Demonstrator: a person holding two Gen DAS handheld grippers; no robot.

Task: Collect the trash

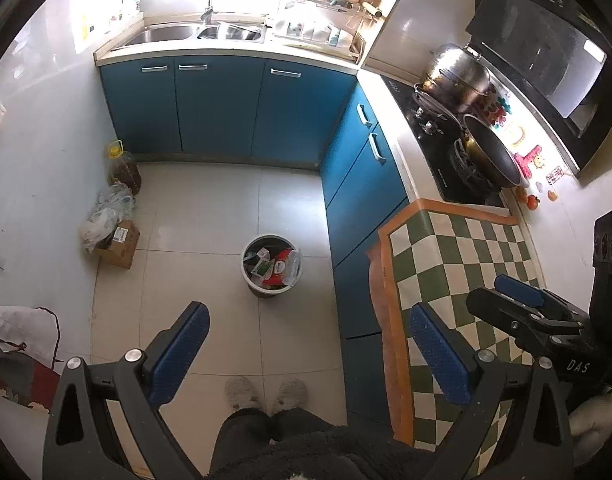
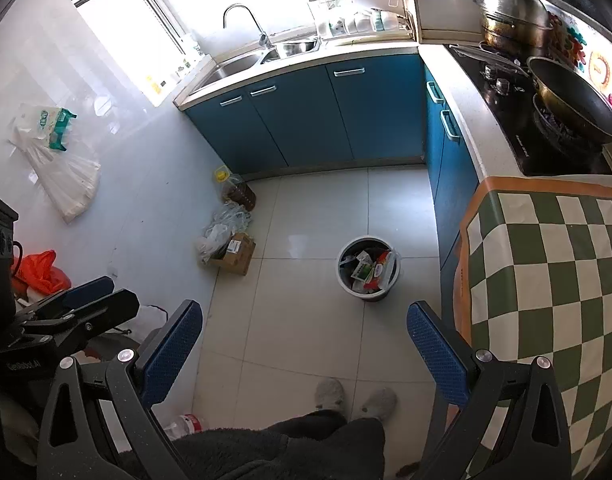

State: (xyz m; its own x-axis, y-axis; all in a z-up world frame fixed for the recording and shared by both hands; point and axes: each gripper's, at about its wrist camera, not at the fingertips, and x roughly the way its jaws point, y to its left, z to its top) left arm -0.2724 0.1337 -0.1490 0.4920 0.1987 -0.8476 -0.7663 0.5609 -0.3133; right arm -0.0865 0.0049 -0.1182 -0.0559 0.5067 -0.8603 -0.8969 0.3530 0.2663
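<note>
A round grey trash bin (image 1: pixel 249 278) holding several wrappers stands on the tiled floor, also in the right wrist view (image 2: pixel 348 282). My left gripper (image 1: pixel 306 356) is open and empty, held high above the floor, near side of the bin. My right gripper (image 2: pixel 303 354) is open and empty too, at the same height. The right gripper shows at the right edge of the left wrist view (image 1: pixel 522 304); the left gripper shows at the left edge of the right wrist view (image 2: pixel 77 304). A green-and-white checkered cloth (image 1: pixel 458 264) covers the counter to the right (image 2: pixel 554 272).
Blue cabinets (image 1: pixel 225 108) run along the back and right. A cardboard box (image 1: pixel 119 242) with plastic bags and an oil jug (image 1: pixel 121 166) stand by the left wall. Stove with wok (image 1: pixel 490 150) and pot is on the right. My slippered feet (image 1: pixel 265 394) are below. A plastic bottle (image 2: pixel 183 424) lies on the floor.
</note>
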